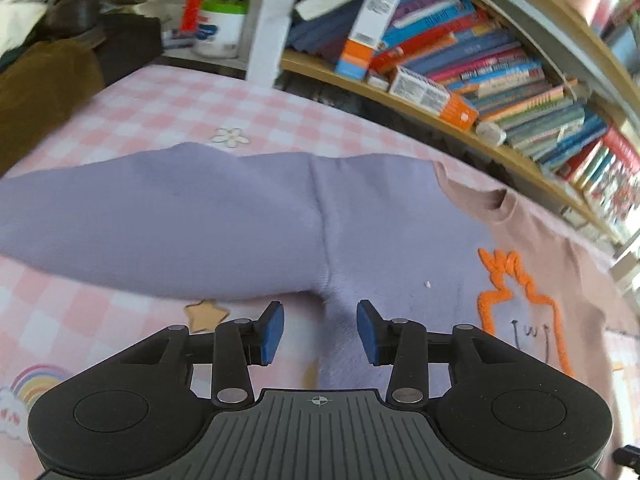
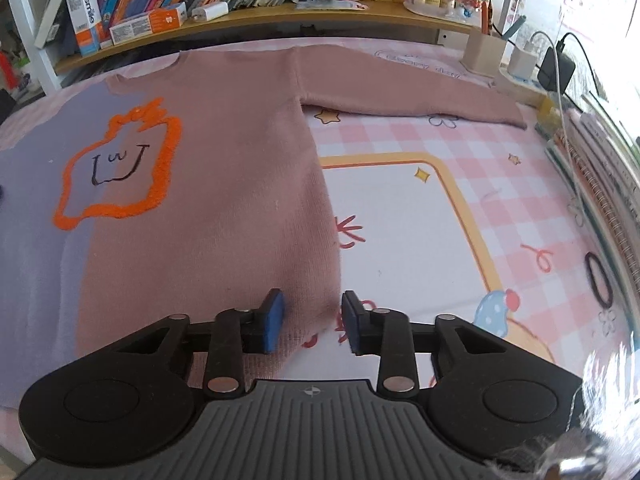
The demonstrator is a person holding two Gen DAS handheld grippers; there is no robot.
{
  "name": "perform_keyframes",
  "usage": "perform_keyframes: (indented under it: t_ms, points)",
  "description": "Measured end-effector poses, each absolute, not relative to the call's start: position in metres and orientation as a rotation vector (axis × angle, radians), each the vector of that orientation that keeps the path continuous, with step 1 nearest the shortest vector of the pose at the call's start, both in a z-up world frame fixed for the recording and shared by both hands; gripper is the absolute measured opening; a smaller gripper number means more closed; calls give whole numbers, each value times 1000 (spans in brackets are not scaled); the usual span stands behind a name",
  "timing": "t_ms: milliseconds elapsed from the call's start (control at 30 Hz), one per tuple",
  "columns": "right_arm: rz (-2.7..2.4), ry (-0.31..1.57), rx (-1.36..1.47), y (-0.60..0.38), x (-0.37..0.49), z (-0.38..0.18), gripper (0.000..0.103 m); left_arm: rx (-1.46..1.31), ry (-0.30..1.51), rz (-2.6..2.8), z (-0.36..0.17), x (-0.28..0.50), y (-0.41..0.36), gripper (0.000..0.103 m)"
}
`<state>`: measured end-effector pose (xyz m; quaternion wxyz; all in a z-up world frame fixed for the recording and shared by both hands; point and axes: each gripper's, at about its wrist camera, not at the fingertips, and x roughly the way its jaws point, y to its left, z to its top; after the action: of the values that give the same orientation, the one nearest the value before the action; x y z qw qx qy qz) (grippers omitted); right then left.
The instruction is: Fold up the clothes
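Observation:
A two-tone sweater lies flat, front up, on a pink checked cloth. Its purple half (image 1: 392, 216) with its purple sleeve (image 1: 160, 220) fills the left wrist view; its mauve half (image 2: 224, 184) and mauve sleeve (image 2: 400, 88) fill the right wrist view. An orange outline motif (image 2: 120, 168) sits on the chest and also shows in the left wrist view (image 1: 520, 300). My left gripper (image 1: 320, 330) is open, just above the purple side below the armpit. My right gripper (image 2: 313, 322) is open, with the mauve bottom corner between its pads.
The pink checked cloth (image 2: 500, 208) covers the table. A wooden bookshelf (image 1: 460, 116) full of books runs along the back, also in the right wrist view (image 2: 280, 20). A pen holder (image 2: 482, 54), charger and cables (image 2: 556, 68) stand at the right. Brown clothing (image 1: 44, 92) and jars lie at the back left.

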<state>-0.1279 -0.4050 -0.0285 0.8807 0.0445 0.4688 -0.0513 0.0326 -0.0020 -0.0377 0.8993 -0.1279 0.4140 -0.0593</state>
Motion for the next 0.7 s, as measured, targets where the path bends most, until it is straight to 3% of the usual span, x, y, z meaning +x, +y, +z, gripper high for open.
perform_keyframes:
  t_ms: [67,100,200,700]
  points:
    - [-99,976,94,-404,-128,-29,22,-245,855,-124,-39,37,-9,26]
    - [-96,975,93,-404,-128,-29,20,-235,857,-126,-40,40,-12,13]
    - [-98,962,101,-407,-129,-29,14,-199,856,-134,-43,51,-21,6]
    - [-82,950,64,-397,-118,-32,12,-149,851,-140,-42,88,-31,7]
